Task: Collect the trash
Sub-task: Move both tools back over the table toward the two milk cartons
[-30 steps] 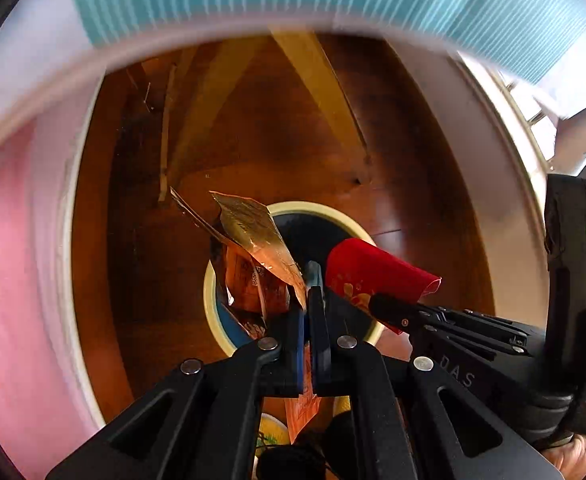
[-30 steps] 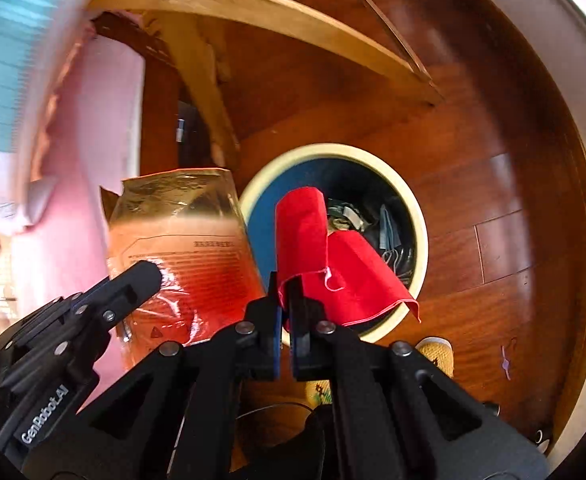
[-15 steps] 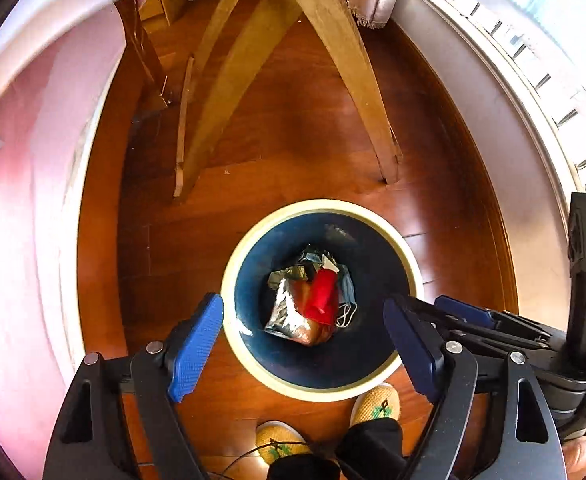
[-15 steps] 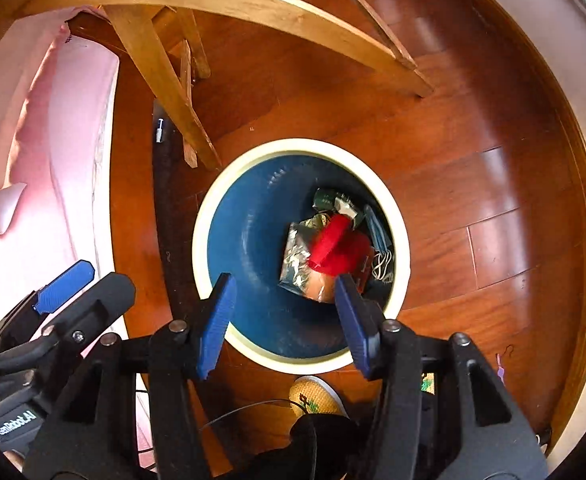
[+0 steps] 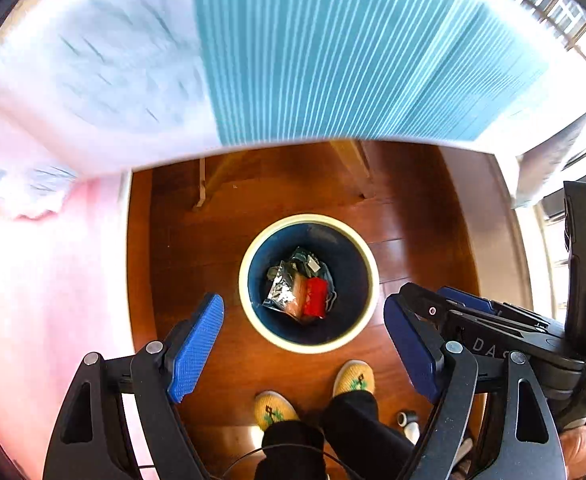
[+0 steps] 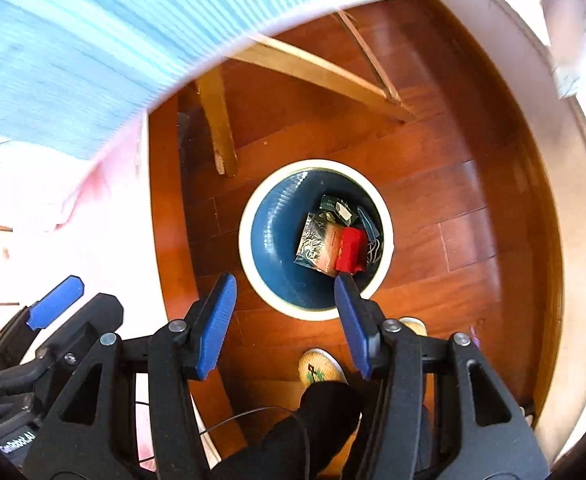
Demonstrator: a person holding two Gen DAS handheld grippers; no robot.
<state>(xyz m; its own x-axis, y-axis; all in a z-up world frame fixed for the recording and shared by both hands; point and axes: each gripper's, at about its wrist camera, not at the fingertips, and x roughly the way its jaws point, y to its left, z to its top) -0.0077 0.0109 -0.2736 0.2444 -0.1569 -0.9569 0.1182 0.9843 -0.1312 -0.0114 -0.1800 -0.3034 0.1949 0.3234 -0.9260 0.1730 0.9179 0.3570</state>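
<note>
Hovering above the trash bin [image 5: 367, 268], left hand-held gripper [image 5: 305, 340] and right hand-held gripper [image 6: 283, 322] spread wide, both released; red wrapper [image 6: 349, 250] and foil packet [image 6: 313, 242] lie inside.

Red wrapper [image 5: 315, 303], foil packet [image 5: 279, 290]; inside bin [image 5: 367, 256].

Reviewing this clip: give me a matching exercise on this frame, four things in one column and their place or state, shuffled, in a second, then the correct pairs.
Things:
1. red paper wrapper
2. round dark-blue trash bin with cream rim
3. left gripper
4. yellow knitted slippers

Place or state:
A. open, holding nothing
B. on the wooden floor, just short of the bin
C. lying in the bin beside a crinkled silver foil bag
D. standing on the wooden floor near the table legs

Pairs: 1-C, 2-D, 3-A, 4-B
</note>
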